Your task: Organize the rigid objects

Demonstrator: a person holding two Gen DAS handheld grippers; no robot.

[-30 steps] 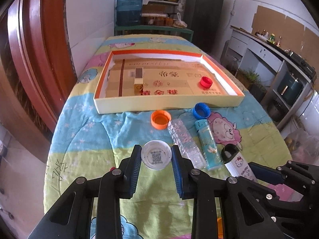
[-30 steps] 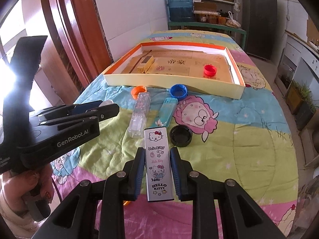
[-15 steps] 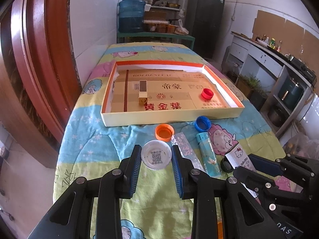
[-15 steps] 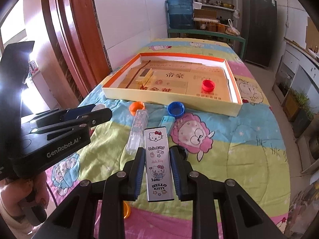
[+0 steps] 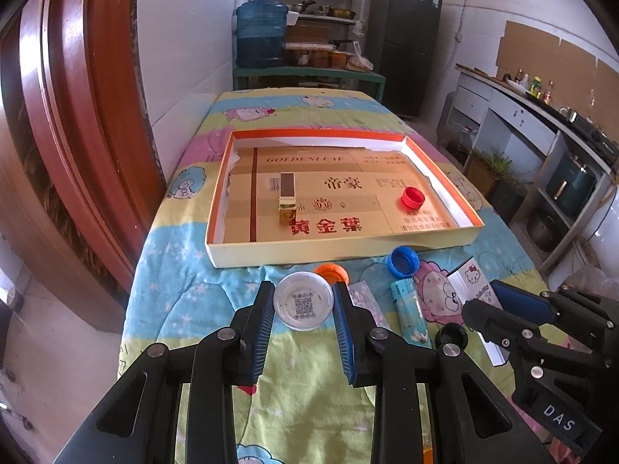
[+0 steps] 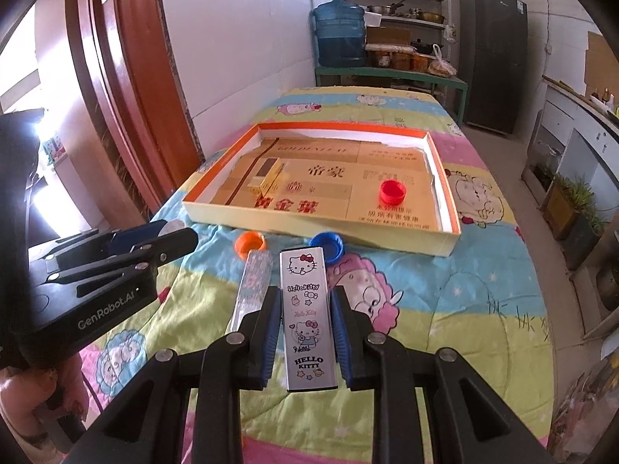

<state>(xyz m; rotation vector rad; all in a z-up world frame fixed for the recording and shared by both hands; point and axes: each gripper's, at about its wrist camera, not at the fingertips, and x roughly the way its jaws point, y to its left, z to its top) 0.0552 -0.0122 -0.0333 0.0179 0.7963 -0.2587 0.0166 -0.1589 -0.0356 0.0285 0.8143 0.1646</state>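
Note:
My left gripper (image 5: 303, 301) is shut on a clear round lid (image 5: 303, 301) with a QR code, held above the blanket short of the tray. My right gripper (image 6: 305, 311) is shut on a white Hello Kitty box (image 6: 307, 309), lifted off the blanket; its top shows in the left wrist view (image 5: 472, 277). The orange-rimmed cardboard tray (image 5: 340, 249) (image 6: 313, 228) lies ahead and holds a gold box (image 5: 287, 196) (image 6: 267, 178) and a red cap (image 5: 412, 197) (image 6: 392, 190).
On the cartoon blanket (image 6: 445, 290) before the tray lie an orange cap (image 6: 250, 242), a blue cap (image 5: 403, 261) (image 6: 329, 245), a clear sparkly tube (image 6: 253, 286), a pale blue tube (image 5: 410, 313) and a black cap (image 5: 450, 334). A wooden door frame (image 5: 77, 116) borders the left.
Both grippers have risen and drawn back slightly with their objects, so the tray and the loose caps now sit lower and smaller in both views. The Hello Kitty box has uncovered the black cap.

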